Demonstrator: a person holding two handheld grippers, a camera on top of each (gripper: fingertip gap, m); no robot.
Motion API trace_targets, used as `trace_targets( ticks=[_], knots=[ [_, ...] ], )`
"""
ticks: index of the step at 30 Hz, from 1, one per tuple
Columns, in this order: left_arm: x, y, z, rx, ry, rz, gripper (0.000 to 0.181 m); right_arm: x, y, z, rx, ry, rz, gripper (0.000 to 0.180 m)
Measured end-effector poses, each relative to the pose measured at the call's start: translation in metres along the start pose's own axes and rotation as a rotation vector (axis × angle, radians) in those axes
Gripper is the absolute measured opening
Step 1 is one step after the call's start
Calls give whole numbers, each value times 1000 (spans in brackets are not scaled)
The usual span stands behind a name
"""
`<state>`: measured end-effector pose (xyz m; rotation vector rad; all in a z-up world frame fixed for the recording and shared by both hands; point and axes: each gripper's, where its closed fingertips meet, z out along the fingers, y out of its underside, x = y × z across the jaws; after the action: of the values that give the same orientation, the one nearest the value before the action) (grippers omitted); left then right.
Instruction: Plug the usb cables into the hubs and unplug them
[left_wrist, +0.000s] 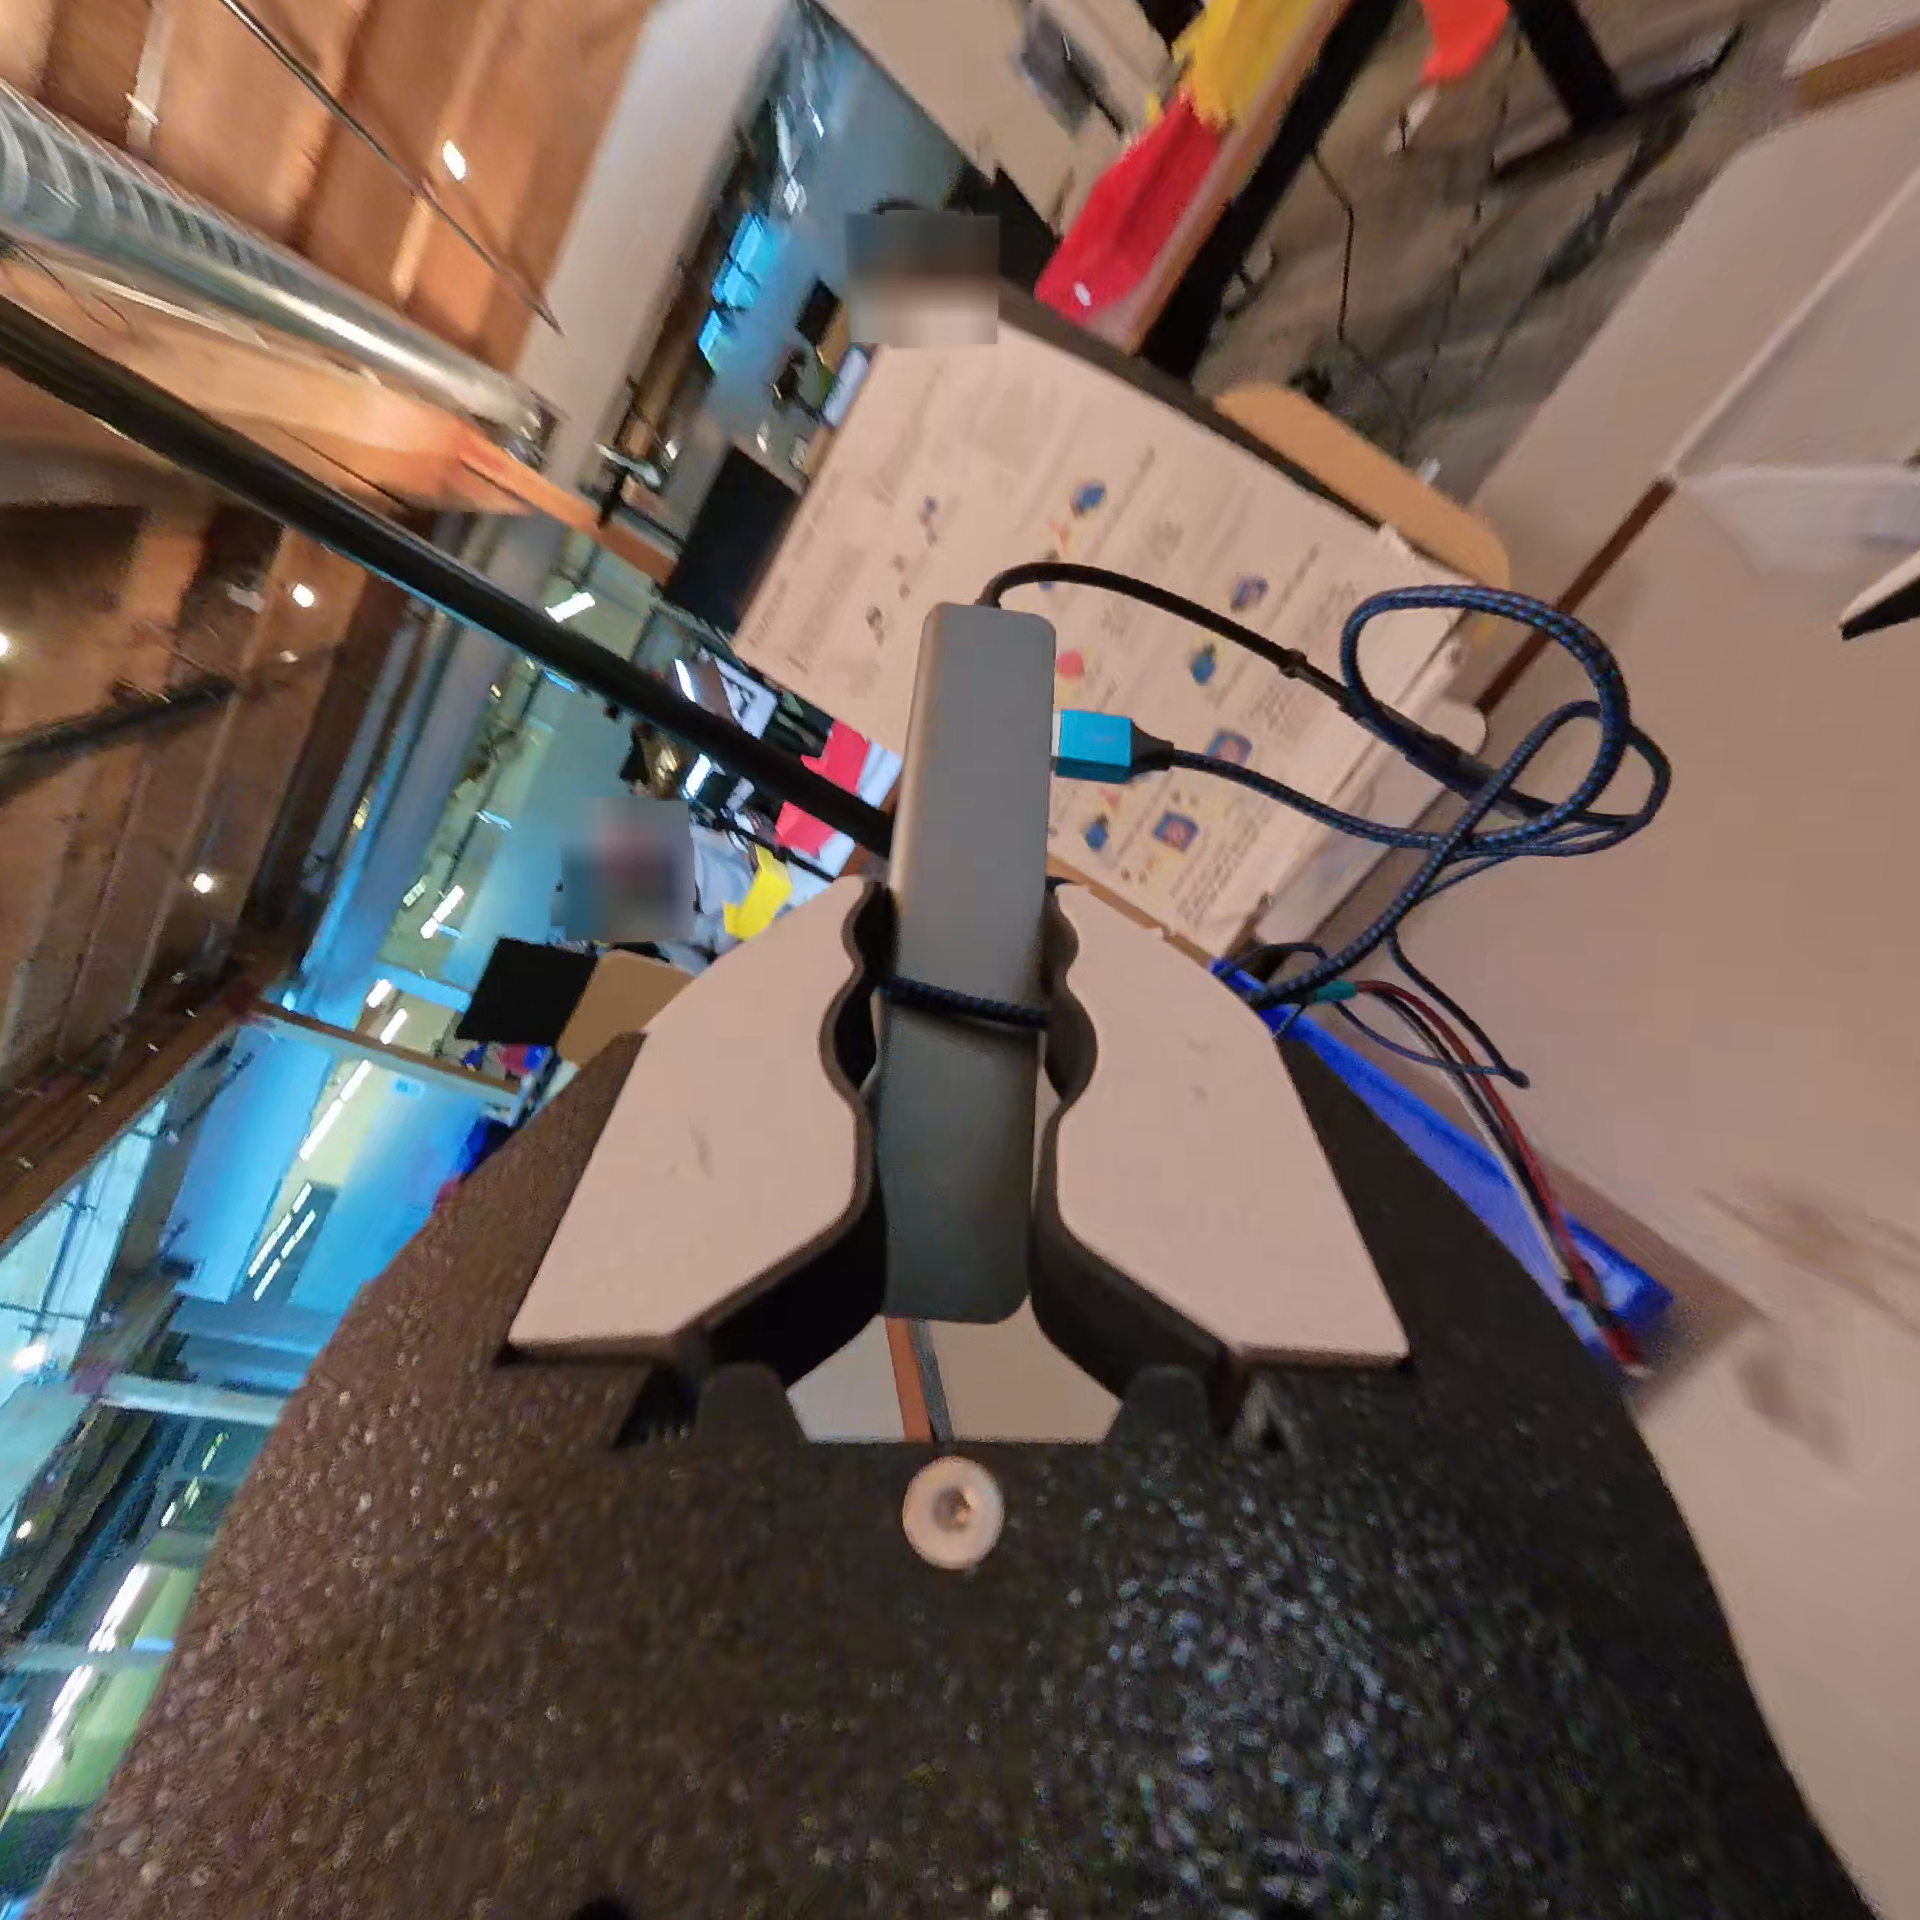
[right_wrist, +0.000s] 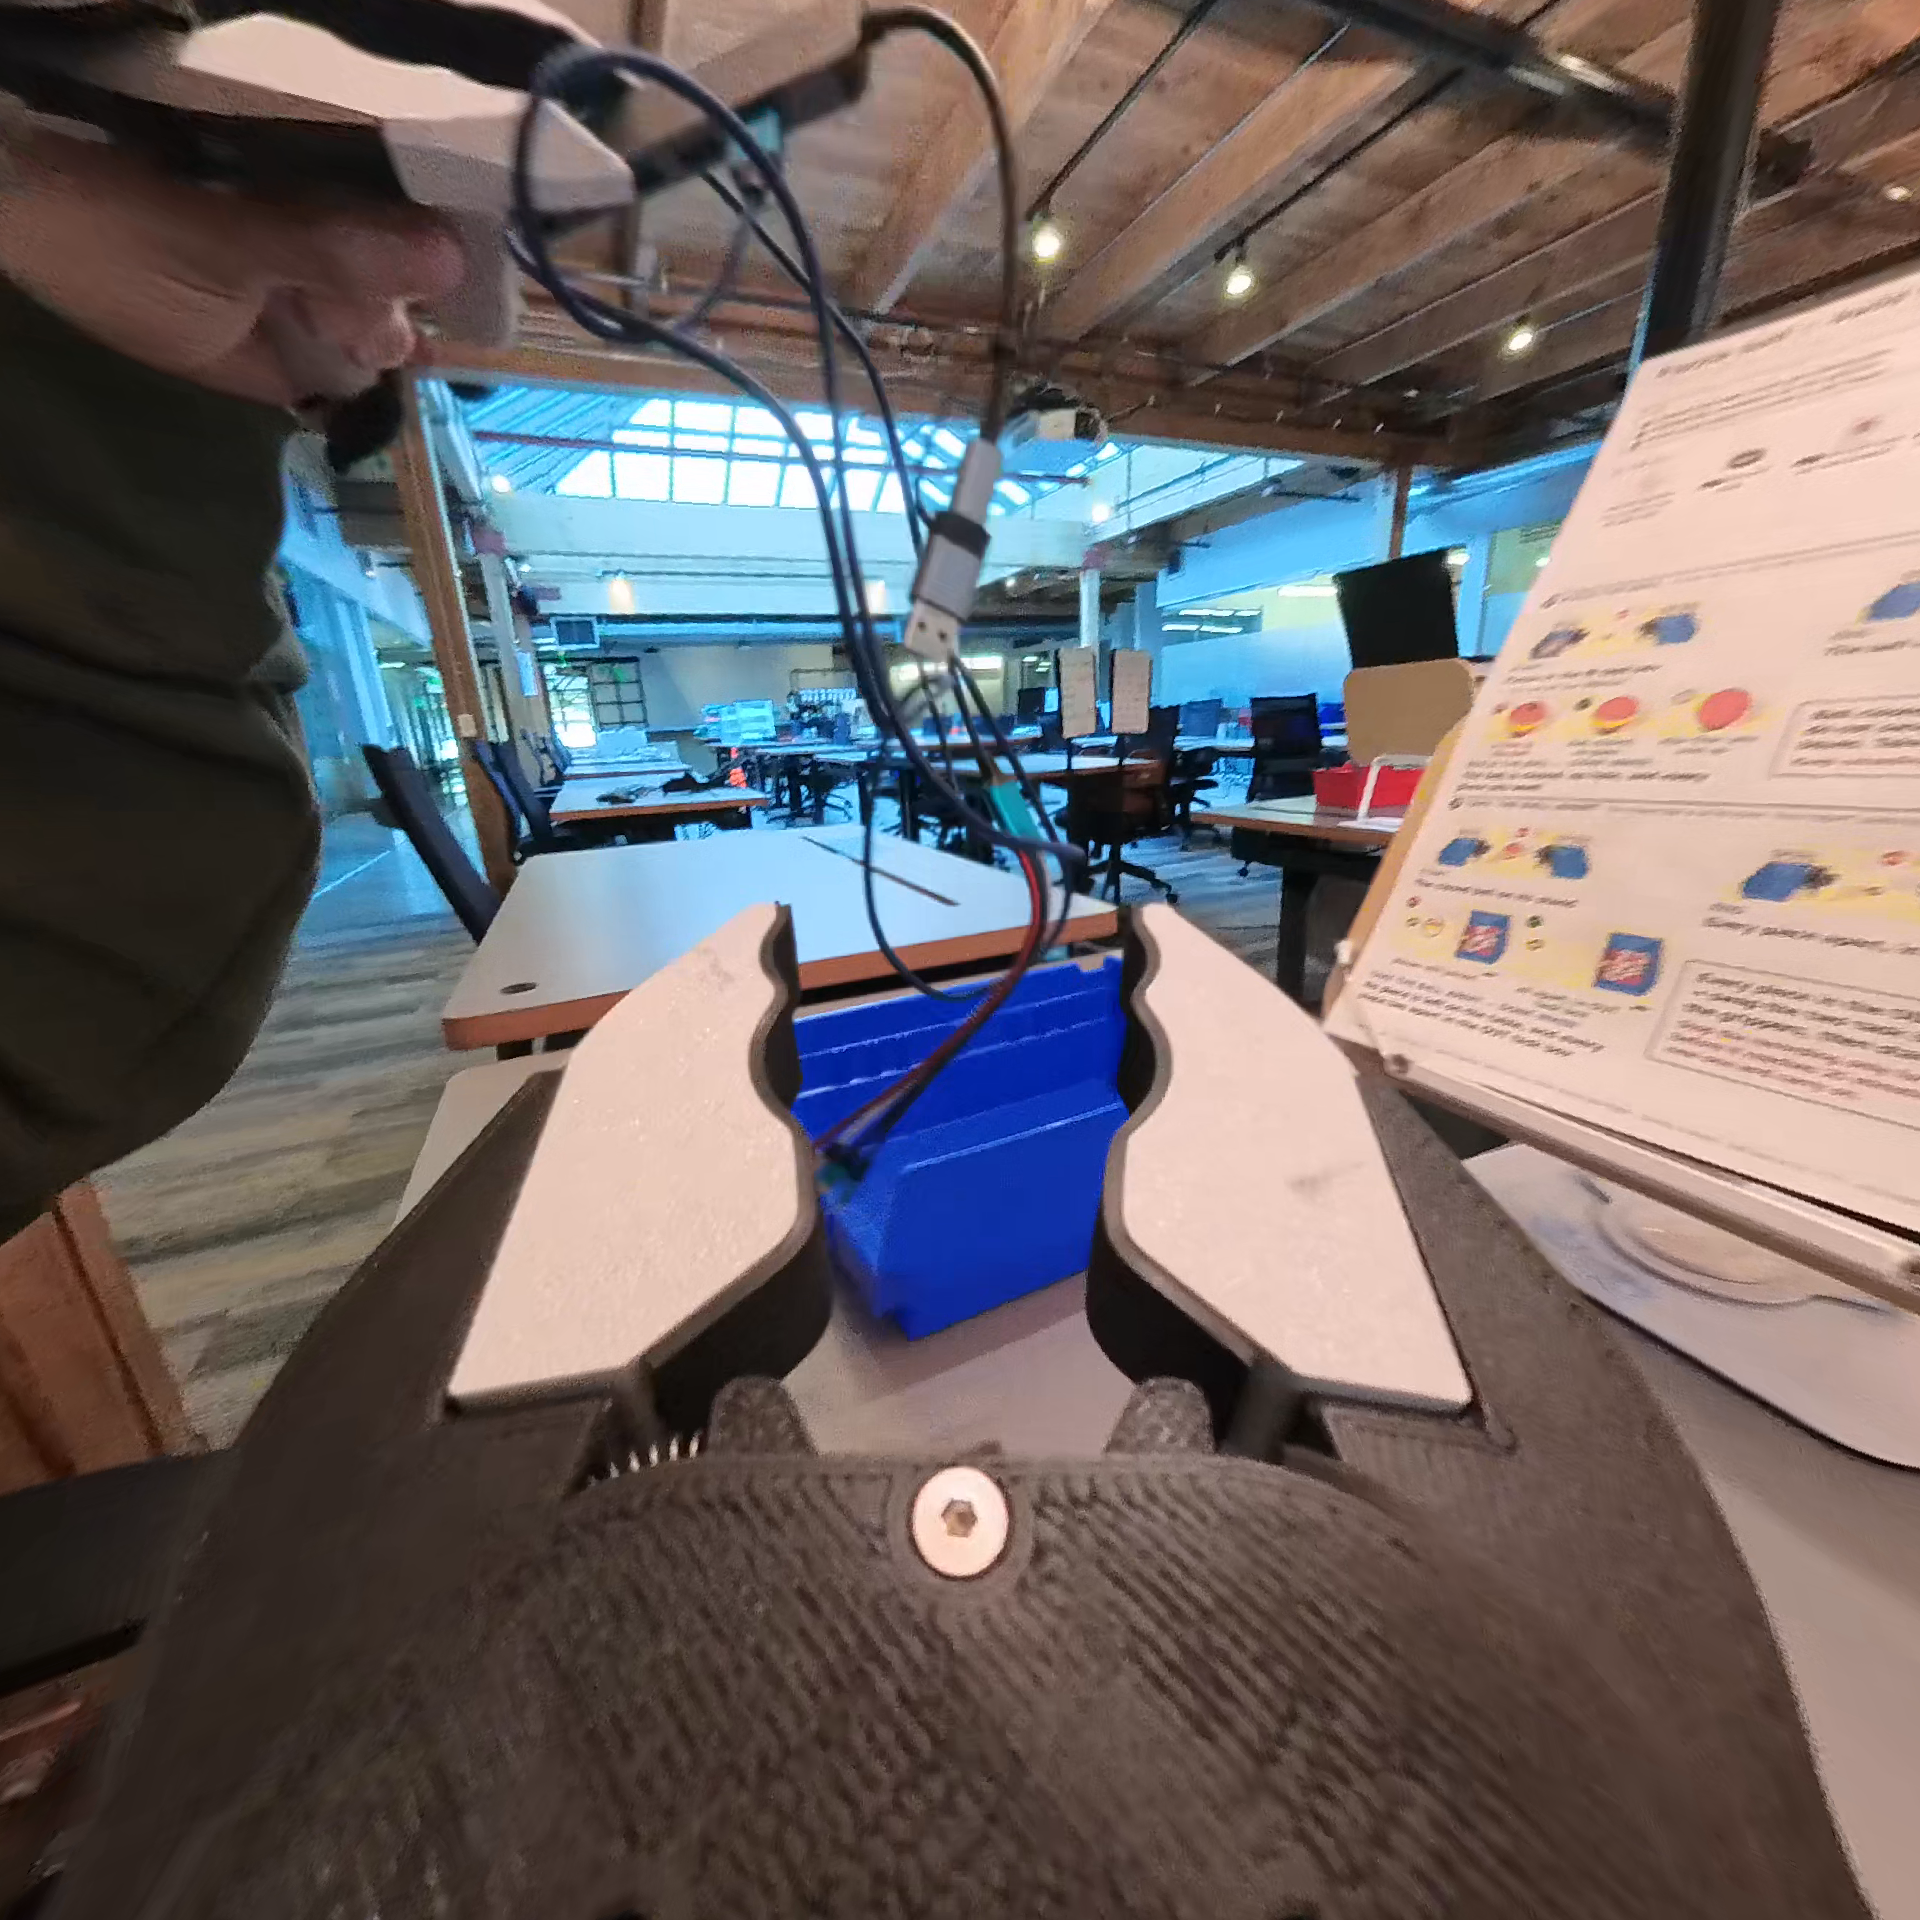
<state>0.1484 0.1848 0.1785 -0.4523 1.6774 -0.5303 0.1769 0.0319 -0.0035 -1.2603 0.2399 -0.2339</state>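
My left gripper (left_wrist: 961, 935) is shut on a grey USB hub (left_wrist: 971, 810) that stands up between its fingers. A teal USB plug (left_wrist: 1093, 745) sits in the hub's right side, and its blue braided cable (left_wrist: 1507, 790) loops off to the right; one strand crosses the hub at the fingertips. The hub's own black lead (left_wrist: 1164, 603) leaves its top. My right gripper (right_wrist: 961, 935) is open and empty, low over the blue bin (right_wrist: 977, 1132). In the right wrist view the left gripper (right_wrist: 457, 135) is at the top left, with cables hanging from it and a silver USB plug (right_wrist: 945, 566) dangling free.
The blue bin (left_wrist: 1455, 1174) on the white table (left_wrist: 1714, 987) holds red and black wires (right_wrist: 935, 1070). A printed instruction sheet (right_wrist: 1683, 790) on a stand is at the right. A person's hand (right_wrist: 239, 281) and dark sleeve fill the left. Desks and chairs stand beyond. My right fingertips sit around 25 cm from my left ones.
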Motion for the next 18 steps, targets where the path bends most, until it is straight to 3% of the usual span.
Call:
trace_targets(
  ticks=[3,5,11,16,18],
  knots=[
    [-6,-31,-15,97,-39,2,28,8,-12,-16,14,23,-7,58],
    [8,-42,-17,107,20,1,28,10,-21,-29,23,39,-23,59],
    [98,-36,10,122,221,-65,28,17,-53,-70,88,138,23,49],
    [199,-10,51,101,344,-146,28,14,-16,-66,-98,173,41,54],
    [233,3,65,73,373,-148,28,21,16,-63,-196,164,153,54]
  ],
)
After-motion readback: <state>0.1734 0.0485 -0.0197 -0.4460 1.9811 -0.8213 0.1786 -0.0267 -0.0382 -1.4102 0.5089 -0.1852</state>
